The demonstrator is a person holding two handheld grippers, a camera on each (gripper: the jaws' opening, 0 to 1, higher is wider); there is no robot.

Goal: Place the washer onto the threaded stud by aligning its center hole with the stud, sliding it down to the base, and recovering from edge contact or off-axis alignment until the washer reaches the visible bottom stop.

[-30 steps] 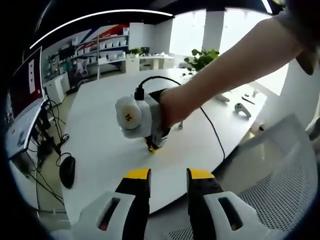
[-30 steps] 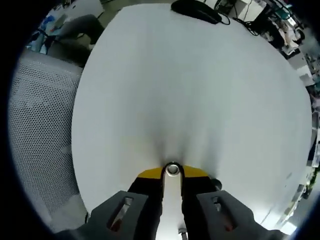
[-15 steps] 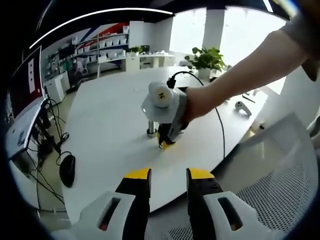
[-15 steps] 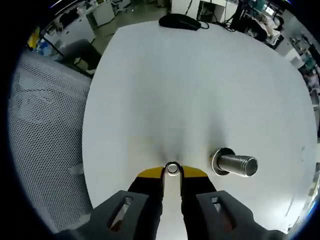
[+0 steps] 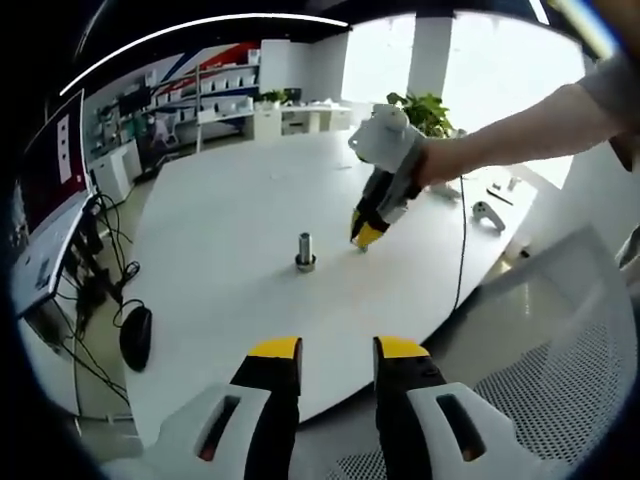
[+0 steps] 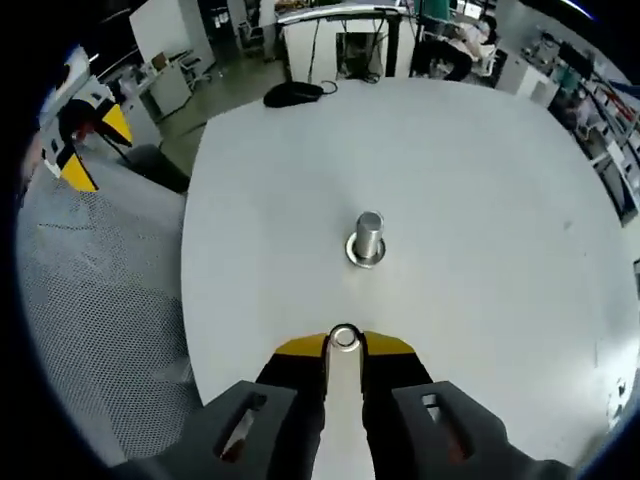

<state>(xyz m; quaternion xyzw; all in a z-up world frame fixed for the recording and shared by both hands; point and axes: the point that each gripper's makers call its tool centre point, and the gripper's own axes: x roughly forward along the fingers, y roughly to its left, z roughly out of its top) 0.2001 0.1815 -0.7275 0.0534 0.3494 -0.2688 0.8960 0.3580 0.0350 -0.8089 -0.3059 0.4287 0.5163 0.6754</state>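
Note:
A short threaded metal stud (image 5: 305, 250) stands upright on the round white table (image 5: 215, 215). In the left gripper view, my right gripper (image 5: 364, 240) hangs above the table to the right of the stud, held by a person's hand. In the right gripper view, the stud (image 6: 367, 238) stands ahead of the jaws, and my right gripper (image 6: 344, 342) is shut on a small metal washer (image 6: 344, 337) at its yellow tips. My left gripper (image 5: 338, 350) is open at the near table edge with nothing between its fingers. It also appears at the far left as the left gripper (image 6: 88, 140).
A black mouse (image 5: 135, 340) lies near the table's left edge, with cables beyond it; the same mouse (image 6: 295, 93) sits at the far edge in the right gripper view. A mesh chair (image 5: 560, 380) stands at the right. A cable (image 5: 458, 260) trails from the right gripper.
The right gripper has risen off the table and swung away from the stud, still holding the washer. The stud now stands straight ahead of its jaws. The left gripper has stayed put.

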